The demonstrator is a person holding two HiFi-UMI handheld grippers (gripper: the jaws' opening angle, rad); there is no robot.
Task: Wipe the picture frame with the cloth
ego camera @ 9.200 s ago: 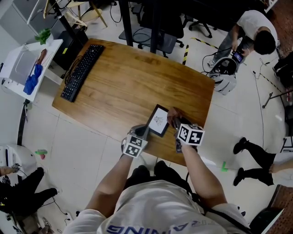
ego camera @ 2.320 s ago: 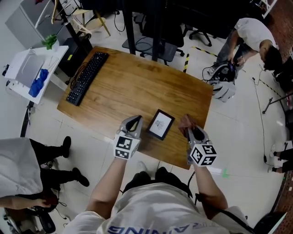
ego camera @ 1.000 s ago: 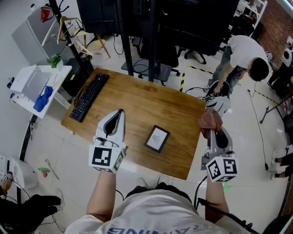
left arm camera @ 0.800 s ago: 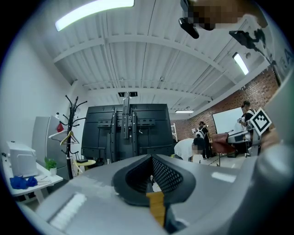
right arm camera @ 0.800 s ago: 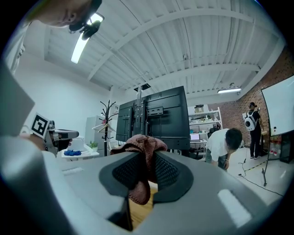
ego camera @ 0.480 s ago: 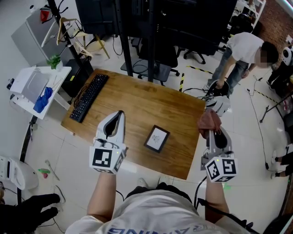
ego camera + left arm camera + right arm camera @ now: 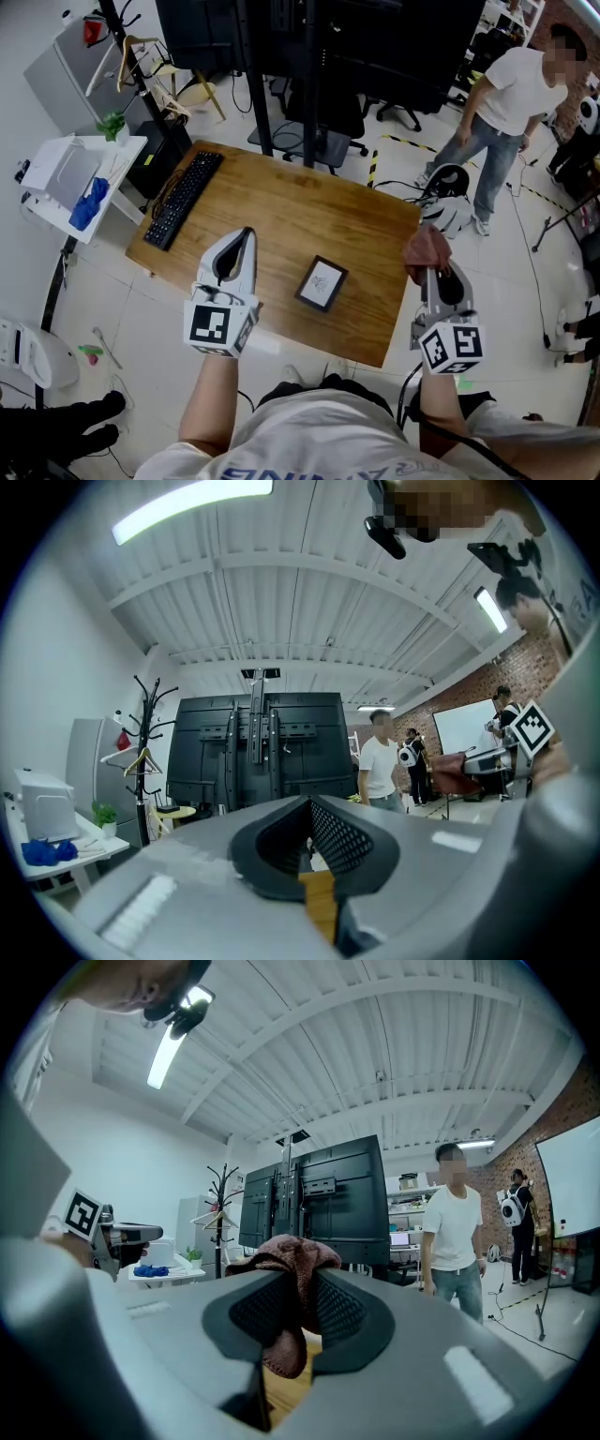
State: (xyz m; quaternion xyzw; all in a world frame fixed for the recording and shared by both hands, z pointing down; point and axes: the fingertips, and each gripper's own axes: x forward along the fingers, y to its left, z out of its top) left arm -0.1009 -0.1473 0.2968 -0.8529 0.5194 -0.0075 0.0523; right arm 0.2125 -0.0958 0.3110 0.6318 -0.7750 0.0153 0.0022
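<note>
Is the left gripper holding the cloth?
No, the cloth is clamped in the right gripper, while the left gripper is shut on nothing.

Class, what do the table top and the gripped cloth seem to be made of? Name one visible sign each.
Table top: probably wood or veneer, smooth finish; brown grain streaks show. Cloth: soft, fuzzy reddish-brown fabric; it bunches in limp folds.

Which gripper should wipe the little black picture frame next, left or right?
Right, probably. The right gripper is shut on the reddish-brown cloth, so it is ready to wipe. The left gripper holds nothing. The black picture frame lies flat on the wooden table between them.
</note>
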